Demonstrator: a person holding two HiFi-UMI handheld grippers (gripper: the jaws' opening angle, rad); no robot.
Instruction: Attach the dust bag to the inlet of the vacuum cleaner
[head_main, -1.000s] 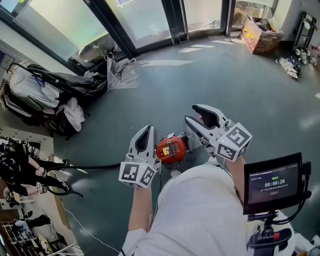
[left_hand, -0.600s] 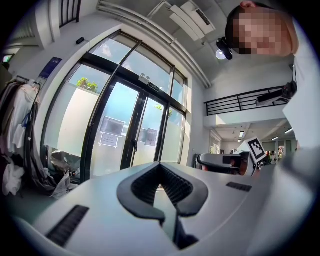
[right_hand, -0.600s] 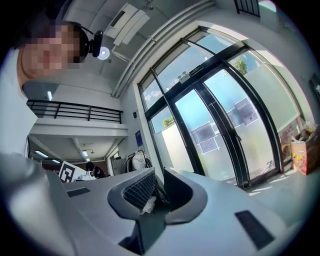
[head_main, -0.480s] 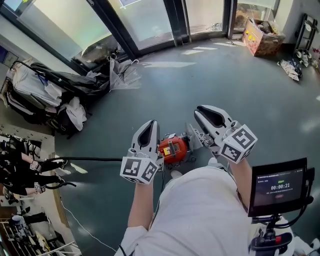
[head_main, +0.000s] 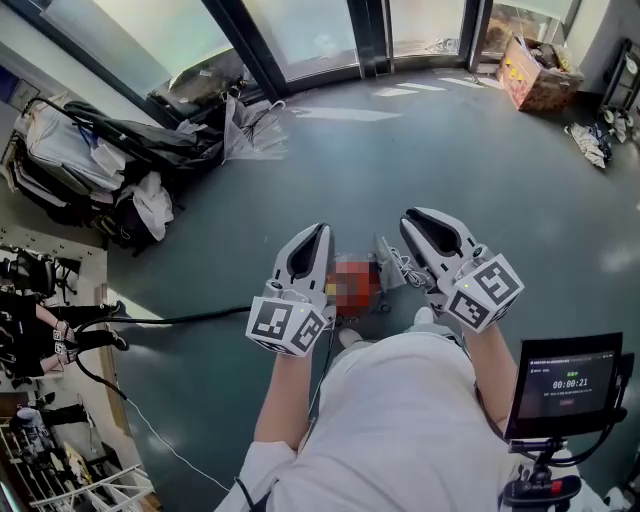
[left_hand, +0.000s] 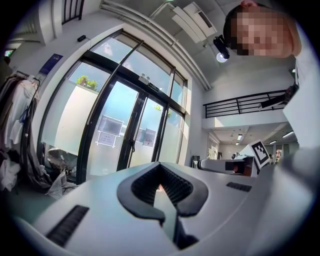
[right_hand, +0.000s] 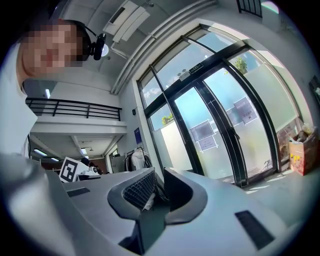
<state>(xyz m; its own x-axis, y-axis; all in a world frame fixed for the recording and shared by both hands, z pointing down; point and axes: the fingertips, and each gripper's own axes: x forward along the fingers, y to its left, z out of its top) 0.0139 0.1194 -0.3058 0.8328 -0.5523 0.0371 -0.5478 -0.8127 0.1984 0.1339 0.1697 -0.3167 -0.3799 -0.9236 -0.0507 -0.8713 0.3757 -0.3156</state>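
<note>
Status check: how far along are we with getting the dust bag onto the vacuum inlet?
Done: nothing that shows; no bag is seen on the vacuum cleaner on the floor. In hand: the left gripper is shut, empty; the right gripper has just been closing its tongs, with a thin pale scrap between them that I cannot identify. Left: fitting the bag to the inlet, it seems.

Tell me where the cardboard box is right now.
In the head view, the cardboard box sits at the top right, just beside the glass doors.
</note>
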